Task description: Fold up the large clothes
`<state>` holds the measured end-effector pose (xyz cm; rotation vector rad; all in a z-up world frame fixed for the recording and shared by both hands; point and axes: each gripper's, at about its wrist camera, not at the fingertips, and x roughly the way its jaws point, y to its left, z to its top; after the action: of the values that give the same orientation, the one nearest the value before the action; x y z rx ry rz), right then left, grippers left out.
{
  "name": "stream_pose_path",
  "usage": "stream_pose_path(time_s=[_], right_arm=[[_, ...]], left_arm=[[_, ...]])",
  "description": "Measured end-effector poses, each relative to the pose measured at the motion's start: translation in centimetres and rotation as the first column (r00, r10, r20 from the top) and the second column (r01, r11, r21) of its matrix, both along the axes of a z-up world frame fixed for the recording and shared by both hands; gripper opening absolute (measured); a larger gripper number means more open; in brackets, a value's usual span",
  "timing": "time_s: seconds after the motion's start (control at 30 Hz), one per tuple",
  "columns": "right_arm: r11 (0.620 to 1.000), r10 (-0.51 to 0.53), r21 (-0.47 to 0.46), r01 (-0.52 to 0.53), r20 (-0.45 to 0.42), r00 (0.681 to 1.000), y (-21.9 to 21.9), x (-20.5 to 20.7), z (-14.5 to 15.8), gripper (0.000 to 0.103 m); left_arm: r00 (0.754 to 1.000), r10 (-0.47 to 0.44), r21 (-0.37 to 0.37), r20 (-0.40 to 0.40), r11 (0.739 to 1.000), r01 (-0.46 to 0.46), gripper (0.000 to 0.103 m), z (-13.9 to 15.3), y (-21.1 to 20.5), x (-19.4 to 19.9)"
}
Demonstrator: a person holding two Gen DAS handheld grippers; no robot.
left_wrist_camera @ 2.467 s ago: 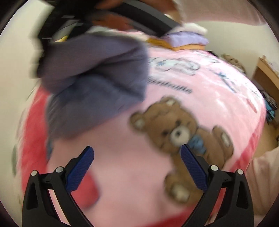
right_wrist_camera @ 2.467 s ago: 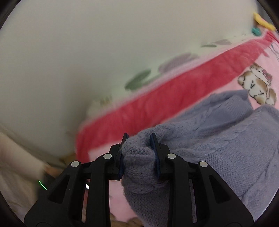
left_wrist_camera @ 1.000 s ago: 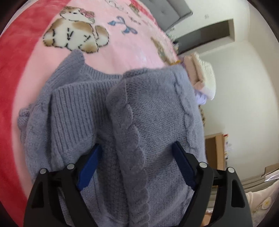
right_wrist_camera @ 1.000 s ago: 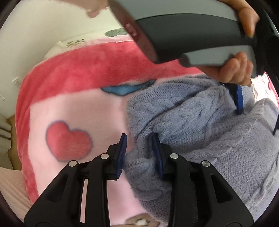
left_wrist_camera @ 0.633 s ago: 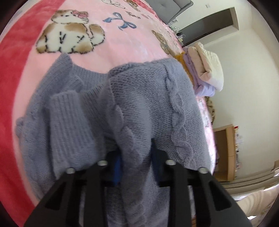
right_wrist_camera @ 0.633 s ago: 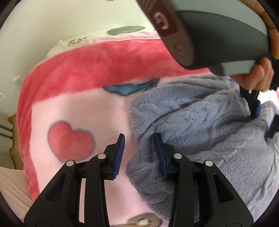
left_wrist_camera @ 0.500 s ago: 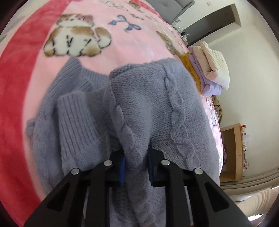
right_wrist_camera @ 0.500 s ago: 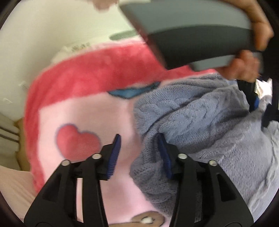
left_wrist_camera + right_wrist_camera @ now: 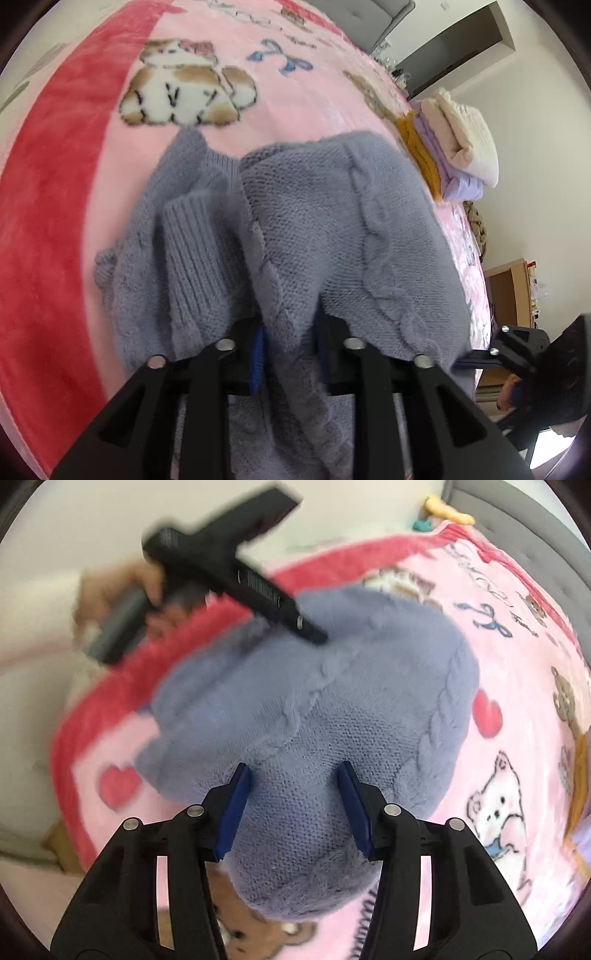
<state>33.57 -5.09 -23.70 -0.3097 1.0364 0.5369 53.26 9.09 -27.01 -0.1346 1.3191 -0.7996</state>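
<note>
A grey-lilac cable-knit sweater (image 9: 332, 229) lies bunched in folds on a pink cartoon blanket (image 9: 295, 96). My left gripper (image 9: 290, 345) is shut on a fold of the sweater near its cable stripe. The sweater also shows in the right wrist view (image 9: 332, 709). My right gripper (image 9: 293, 806) is open, its blue pads either side of the sweater's near edge without squeezing it. The left gripper shows there as a black tool (image 9: 236, 572) in a hand at the sweater's far side.
A stack of folded clothes (image 9: 450, 147), cream, lilac and mustard, sits on the far right part of the bed. The blanket's red border (image 9: 55, 184) runs along the left edge. A wooden shelf (image 9: 513, 291) stands beyond the bed at right.
My left gripper closed on a sweater fold. My right gripper let go, opened wide and swung round to the sweater's near edge.
</note>
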Motion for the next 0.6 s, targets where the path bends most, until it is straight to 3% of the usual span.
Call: stream_pose_path(time_s=[0.13,0.2,0.27,0.4,0.5,0.53,0.57,0.6], right_arm=[[0.997,0.015,-0.077,-0.014,0.012,1.0,0.5,-0.9,-2.2,0.052],[0.998,0.013,-0.066,-0.013,0.009,1.0,0.3,-0.8,-2.0,0.053],[0.998,0.005,-0.062,-0.005,-0.003,1.0,-0.1,-0.5,-1.8,0.054],[0.999,-0.006,-0.037,0.006,-0.012,1.0,-0.4,-0.1,-1.9,0.059],[0.998,0.014,-0.058,-0.014,-0.008,1.0,0.4,-0.3,-2.1,0.07],[0.997,0.019,-0.069,-0.019,-0.004,1.0,0.5,-0.3,-2.3,0.071],[0.997,0.024,-0.08,-0.024,0.001,1.0,0.8,-0.4,-2.4,0.074],[0.996,0.027,-0.085,-0.026,0.003,1.0,0.9,-0.5,-2.5,0.075]], left_arm=[[0.998,0.038,-0.075,0.059,0.997,-0.033,0.062,1.7,1.6,-1.1],[0.987,0.056,-0.063,0.149,0.997,-0.047,0.071,3.3,2.8,-2.2],[0.984,0.064,-0.06,0.168,0.997,-0.054,0.08,3.5,4.2,-2.8],[0.996,0.088,-0.013,0.035,0.996,-0.088,0.08,0.6,5.7,-2.6],[0.995,0.072,0.022,0.065,0.997,-0.074,0.074,-0.1,5.5,-2.6],[0.994,0.07,0.037,0.078,0.997,-0.073,0.063,-0.2,5.3,-2.6],[0.992,0.058,0.074,0.108,0.995,-0.067,0.046,0.0,5.0,-2.7],[0.989,0.04,0.118,0.144,0.991,-0.057,0.038,0.2,4.6,-2.8]])
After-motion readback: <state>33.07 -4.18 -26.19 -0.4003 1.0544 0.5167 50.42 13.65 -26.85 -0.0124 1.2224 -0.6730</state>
